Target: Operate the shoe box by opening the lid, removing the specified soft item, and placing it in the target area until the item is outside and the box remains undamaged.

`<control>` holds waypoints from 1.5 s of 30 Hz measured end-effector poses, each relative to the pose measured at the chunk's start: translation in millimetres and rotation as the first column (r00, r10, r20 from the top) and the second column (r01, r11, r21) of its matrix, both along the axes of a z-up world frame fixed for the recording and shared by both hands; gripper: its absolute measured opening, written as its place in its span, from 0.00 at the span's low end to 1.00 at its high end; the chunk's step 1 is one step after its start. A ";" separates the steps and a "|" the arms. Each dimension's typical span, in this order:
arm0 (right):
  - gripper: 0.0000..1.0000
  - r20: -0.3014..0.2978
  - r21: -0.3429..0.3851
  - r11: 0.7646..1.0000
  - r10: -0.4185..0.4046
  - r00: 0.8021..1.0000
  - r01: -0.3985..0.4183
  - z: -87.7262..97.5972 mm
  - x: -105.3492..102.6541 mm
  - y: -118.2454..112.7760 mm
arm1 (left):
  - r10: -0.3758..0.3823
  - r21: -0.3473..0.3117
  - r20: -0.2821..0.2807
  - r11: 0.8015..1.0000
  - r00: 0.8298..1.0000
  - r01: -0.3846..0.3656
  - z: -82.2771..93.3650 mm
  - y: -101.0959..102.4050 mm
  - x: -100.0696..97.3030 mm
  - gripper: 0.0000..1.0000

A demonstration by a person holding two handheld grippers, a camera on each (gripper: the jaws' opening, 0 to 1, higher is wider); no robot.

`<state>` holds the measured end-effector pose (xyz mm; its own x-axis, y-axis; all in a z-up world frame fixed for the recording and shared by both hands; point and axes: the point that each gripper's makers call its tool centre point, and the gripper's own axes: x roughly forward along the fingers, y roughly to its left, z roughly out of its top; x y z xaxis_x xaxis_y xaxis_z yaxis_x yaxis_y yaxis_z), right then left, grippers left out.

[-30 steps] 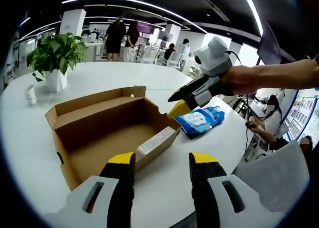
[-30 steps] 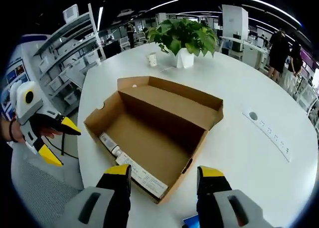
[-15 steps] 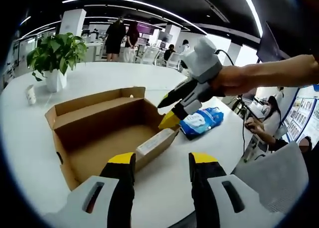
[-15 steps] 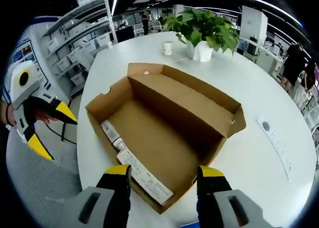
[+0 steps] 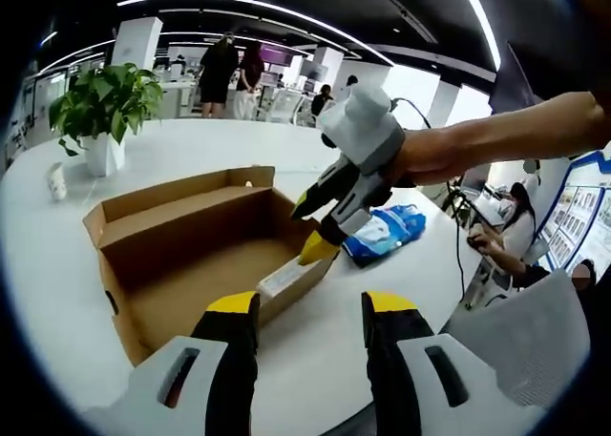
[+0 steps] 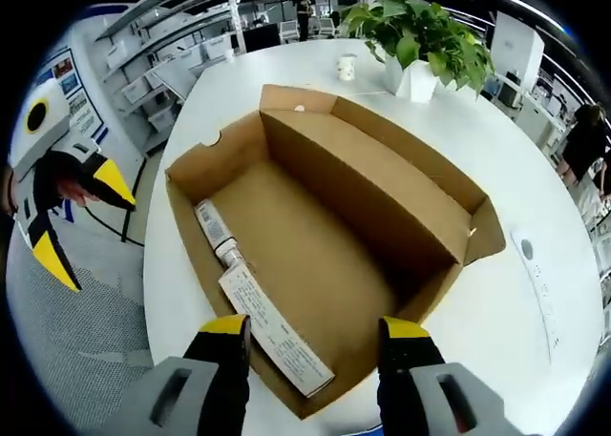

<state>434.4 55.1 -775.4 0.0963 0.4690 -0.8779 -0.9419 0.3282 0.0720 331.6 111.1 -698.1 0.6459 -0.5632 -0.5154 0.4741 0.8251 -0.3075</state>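
The open cardboard shoe box [image 5: 181,250] [image 6: 325,226] lies on the white round table [image 5: 315,150], its lid folded back. Inside it a small white tube and a paper label strip [image 6: 272,336] lie along one wall. A blue soft pack [image 5: 387,231] rests on the table beside the box. My right gripper [image 5: 310,228], held by a hand, hangs open over the box's near corner, its lower yellow tip close to the rim. In the right gripper view its own jaws [image 6: 315,333] stand open above the box. My left gripper [image 5: 310,312] is open over the table's near edge, holding nothing.
A potted green plant [image 5: 105,107] [image 6: 425,45] and a small white cup [image 5: 59,180] [image 6: 346,67] stand on the far side of the table. A flush socket strip [image 6: 535,274] sits in the tabletop. People stand and sit around the office beyond. A seated person [image 5: 516,236] is right of the table.
My right gripper has moved away from the blue pack, down and over the box's corner. The right gripper view has closed in on the box interior. The left gripper has stayed still.
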 end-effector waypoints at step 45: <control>0.52 -0.012 -0.090 0.918 0.387 0.922 -0.386 -14.6 -0.6 21.6 | 0.010 0.020 -0.007 1.000 1.000 -0.009 -6.1 7.4 4.7 0.43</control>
<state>433.7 76.7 -789.9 -0.0717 0.3911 -0.9176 -0.9970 -0.0564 0.0538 336.3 118.6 -704.2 0.6475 -0.5466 -0.5310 0.4641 0.8355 -0.2941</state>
